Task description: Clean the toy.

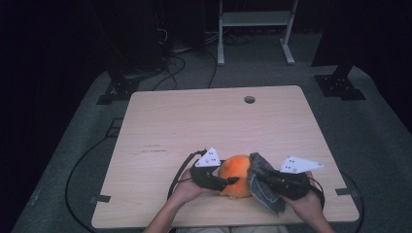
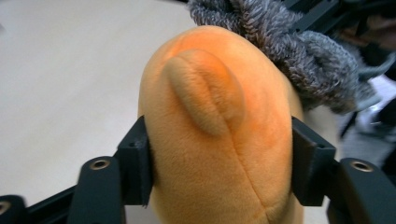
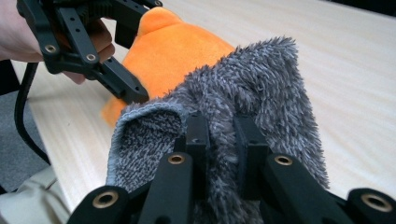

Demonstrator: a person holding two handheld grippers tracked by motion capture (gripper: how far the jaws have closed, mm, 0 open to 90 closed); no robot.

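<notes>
While your left gripper (image 2: 219, 163) clamps orange plush toy (image 1: 235, 174) at table's (image 1: 209, 121) near edge, right gripper (image 3: 219, 140) pinches grey fuzzy cloth (image 3: 261, 93) against toy. Pull hard: soft plush slips from jaws, cloth tears free.

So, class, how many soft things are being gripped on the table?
2: the orange plush toy in the left gripper, and the grey fuzzy cloth in the right gripper, draped against the toy's right side.
</notes>
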